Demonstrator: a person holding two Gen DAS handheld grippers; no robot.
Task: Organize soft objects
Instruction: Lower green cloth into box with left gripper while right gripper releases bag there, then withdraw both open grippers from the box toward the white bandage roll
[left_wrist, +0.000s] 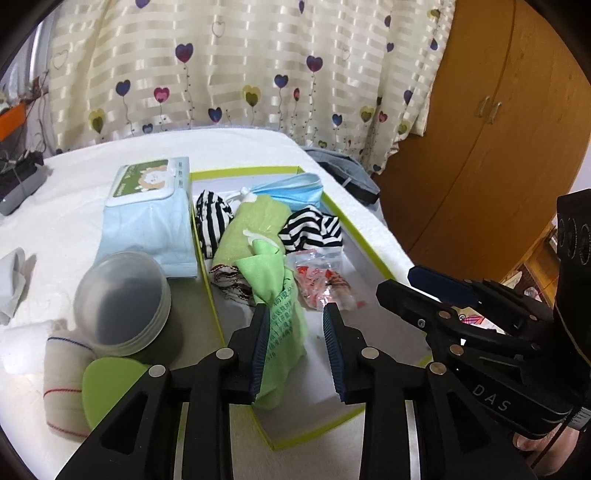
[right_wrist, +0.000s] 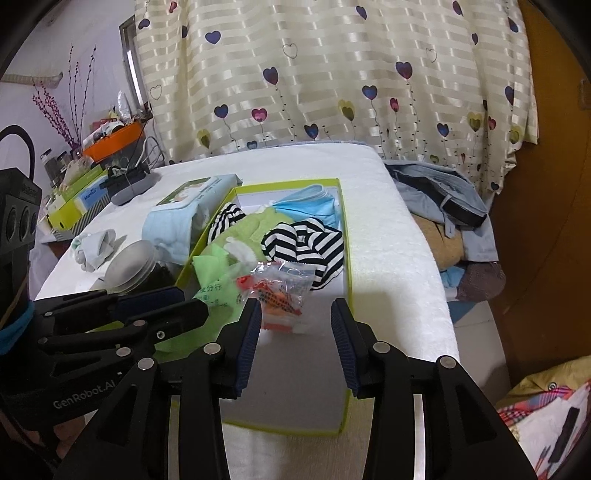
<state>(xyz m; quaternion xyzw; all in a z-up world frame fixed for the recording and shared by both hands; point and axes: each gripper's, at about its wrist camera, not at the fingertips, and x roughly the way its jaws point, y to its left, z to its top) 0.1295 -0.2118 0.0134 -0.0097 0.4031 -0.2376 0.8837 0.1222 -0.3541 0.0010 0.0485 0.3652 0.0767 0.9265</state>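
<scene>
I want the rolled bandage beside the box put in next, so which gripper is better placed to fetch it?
Probably the left gripper. The rolled bandage lies outside the box's left wall, on its side, and its jaws are open. The right gripper hovers over the box's other side.

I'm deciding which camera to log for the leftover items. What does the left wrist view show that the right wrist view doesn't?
Only the left wrist view shows the rolled bandage and green disc beside the round container. Only the right wrist view shows the orange basket and the clothes pile off the table edge. Both show the green-edged box holding striped cloth, and both grippers open.
</scene>
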